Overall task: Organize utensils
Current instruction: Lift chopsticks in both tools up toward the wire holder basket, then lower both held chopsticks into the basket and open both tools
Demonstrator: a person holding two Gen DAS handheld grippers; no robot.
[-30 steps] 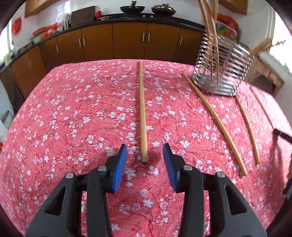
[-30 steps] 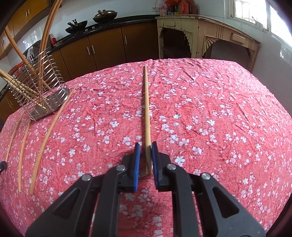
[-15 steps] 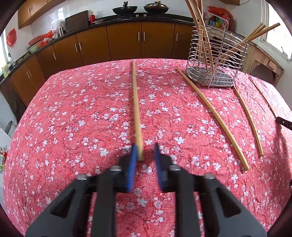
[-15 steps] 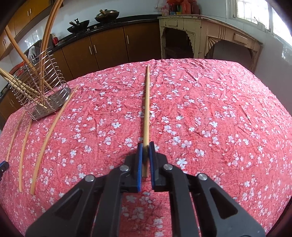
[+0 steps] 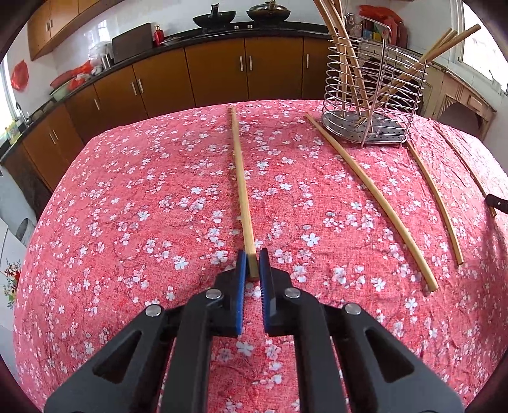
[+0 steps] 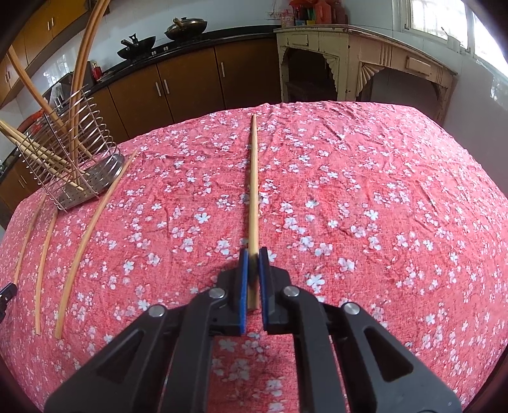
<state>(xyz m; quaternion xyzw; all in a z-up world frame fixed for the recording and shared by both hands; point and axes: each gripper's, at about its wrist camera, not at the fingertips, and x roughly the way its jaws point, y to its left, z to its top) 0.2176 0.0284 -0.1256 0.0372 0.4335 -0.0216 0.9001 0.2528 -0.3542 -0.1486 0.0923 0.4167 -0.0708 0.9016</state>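
I have the left hand-held gripper (image 5: 250, 265) clamped on the near end of one long pale bamboo chopstick (image 5: 240, 178), and the right hand-held gripper (image 6: 250, 267) clamped on another (image 6: 253, 190); both sticks lie flat on the red floral tabletop (image 5: 127, 203). I judge the pick-up step done; next comes lifting each and tipping it into the wire-and-steel utensil holder (image 5: 370, 104). Loose chopsticks (image 5: 374, 206) lie just in front of the holder, in the way.

Behind your bench's red flowered cloth (image 5: 133, 203) you have brown cabinets (image 5: 216, 73) under a dark counter carrying two black woks (image 5: 214, 17), a red bottle (image 5: 157, 31), and, rightward, a cream carved sideboard (image 6: 365, 60).
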